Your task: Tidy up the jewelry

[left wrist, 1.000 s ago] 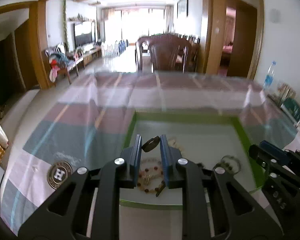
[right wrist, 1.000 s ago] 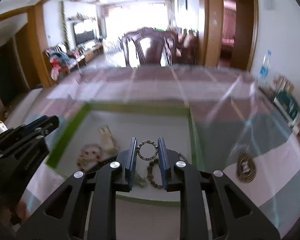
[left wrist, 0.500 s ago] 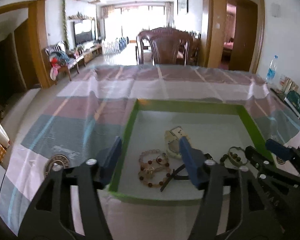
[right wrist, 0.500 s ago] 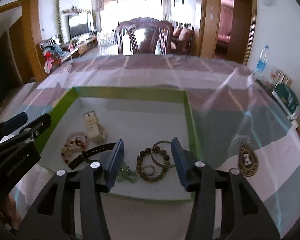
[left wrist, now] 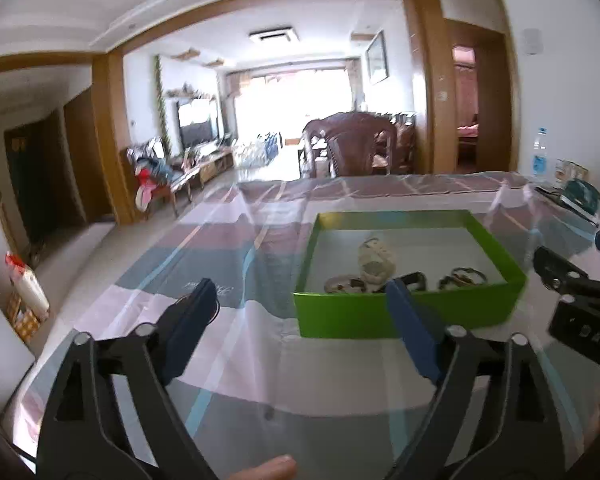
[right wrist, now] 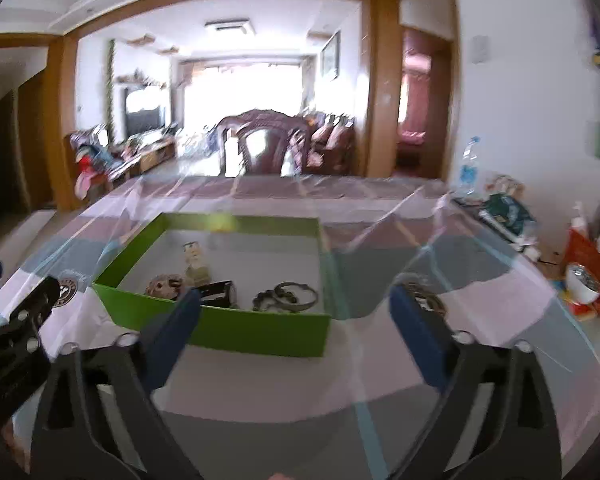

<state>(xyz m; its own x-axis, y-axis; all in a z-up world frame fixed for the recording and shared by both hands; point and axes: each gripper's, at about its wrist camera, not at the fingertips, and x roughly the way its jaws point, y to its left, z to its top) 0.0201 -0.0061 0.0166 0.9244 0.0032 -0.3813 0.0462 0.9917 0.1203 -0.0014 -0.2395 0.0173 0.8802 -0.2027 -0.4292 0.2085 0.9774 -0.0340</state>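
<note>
A green tray (left wrist: 404,314) sits on the striped tablecloth; it also shows in the right wrist view (right wrist: 260,328). Inside lie a cream watch (left wrist: 374,260), a beaded bracelet (left wrist: 342,285), a black strap (right wrist: 218,292) and a bangle with dark beads (right wrist: 288,295). My left gripper (left wrist: 300,320) is open and empty, held back from the tray's near left corner. My right gripper (right wrist: 296,320) is open and empty, in front of the tray's near right corner. The right gripper's side shows at the left wrist view's right edge (left wrist: 580,304).
Round coasters lie on the cloth left (right wrist: 68,286) and right (right wrist: 424,298) of the tray. A water bottle (right wrist: 468,168), books (right wrist: 504,210) and a red box with a bowl (right wrist: 588,276) stand along the right side. A wooden chair (right wrist: 266,148) is beyond the far edge.
Both grippers were shut on rings over the tray, then opened and let them go into it. Both have since pulled back and up, away from the tray.
</note>
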